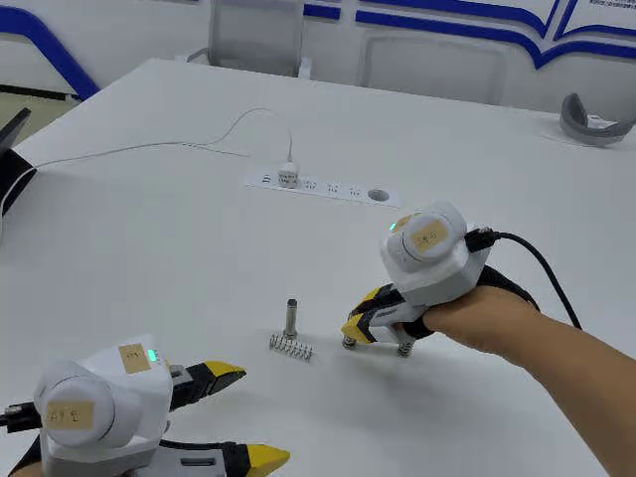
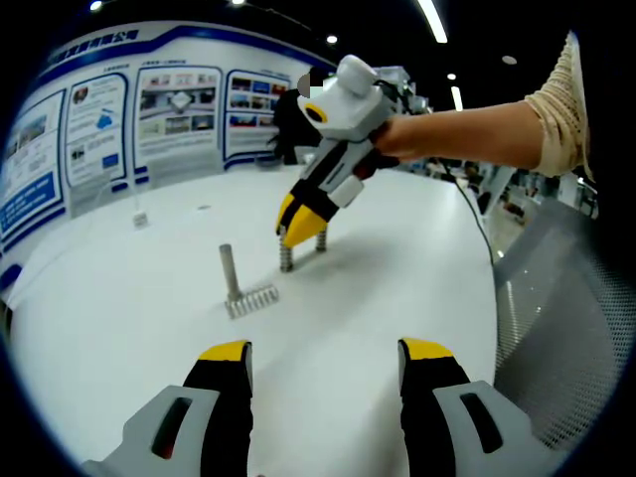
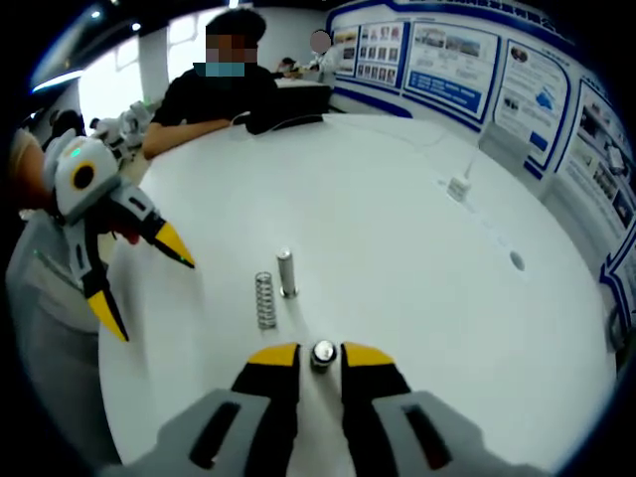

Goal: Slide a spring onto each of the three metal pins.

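A bare metal pin [image 1: 291, 316] stands upright mid-table, with a loose spring [image 1: 290, 346] lying flat just in front of it. Right of them stand two more pins wearing springs [image 1: 350, 343] [image 1: 404, 348]. My right gripper [image 1: 358, 328] leans down over the nearer one; its yellow jaws hug that pin's round top [image 3: 323, 355], so it reads as shut on it [image 3: 321, 356]. My left gripper [image 1: 250, 413] hangs open at the lower left, nothing between its fingers [image 2: 326, 351]. The left gripper view has the bare pin [image 2: 229, 270], the loose spring [image 2: 253, 298] and the right gripper [image 2: 298, 224] ahead.
A white power strip [image 1: 318, 186] with a plugged charger [image 1: 288, 175] and cable lies further back. A grey headset [image 1: 596, 119] rests at the far right. A person in black [image 3: 234, 89] sits at the far side. The left gripper [image 3: 149, 294] shows open.
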Demonstrator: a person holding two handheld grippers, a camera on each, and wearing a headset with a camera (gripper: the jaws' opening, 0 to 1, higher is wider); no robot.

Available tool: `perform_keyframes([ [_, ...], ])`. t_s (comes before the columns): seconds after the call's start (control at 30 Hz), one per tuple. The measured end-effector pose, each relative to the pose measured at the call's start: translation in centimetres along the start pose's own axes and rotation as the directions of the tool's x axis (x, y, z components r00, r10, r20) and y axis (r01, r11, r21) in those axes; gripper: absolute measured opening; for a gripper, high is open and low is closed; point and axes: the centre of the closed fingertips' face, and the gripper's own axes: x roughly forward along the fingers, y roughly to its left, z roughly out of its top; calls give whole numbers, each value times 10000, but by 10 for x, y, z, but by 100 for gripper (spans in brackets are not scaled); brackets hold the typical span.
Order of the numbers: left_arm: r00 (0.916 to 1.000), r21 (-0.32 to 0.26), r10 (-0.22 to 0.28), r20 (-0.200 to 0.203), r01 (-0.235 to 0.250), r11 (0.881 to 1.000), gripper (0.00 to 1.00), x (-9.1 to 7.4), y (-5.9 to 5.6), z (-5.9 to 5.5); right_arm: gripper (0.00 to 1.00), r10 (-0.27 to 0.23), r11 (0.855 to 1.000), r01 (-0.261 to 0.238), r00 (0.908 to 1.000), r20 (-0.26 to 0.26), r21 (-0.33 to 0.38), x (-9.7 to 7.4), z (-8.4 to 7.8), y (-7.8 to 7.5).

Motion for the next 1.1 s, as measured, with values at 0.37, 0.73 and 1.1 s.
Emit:
perform_keyframes([
  [0.37,10000,45,-39,0,39,10000,60,1,-2,1,19,-25,9988,52,9985,541,-494,-8,22,11],
  [0.73,10000,42,36,17,-36,10000,60,-1,1,2,17,632,9951,-594,9969,460,-794,13,24,39],
  [1.1,10000,30,35,-12,-35,10000,60,-2,1,2,17,690,9950,-685,9976,40,-727,34,9,47],
])
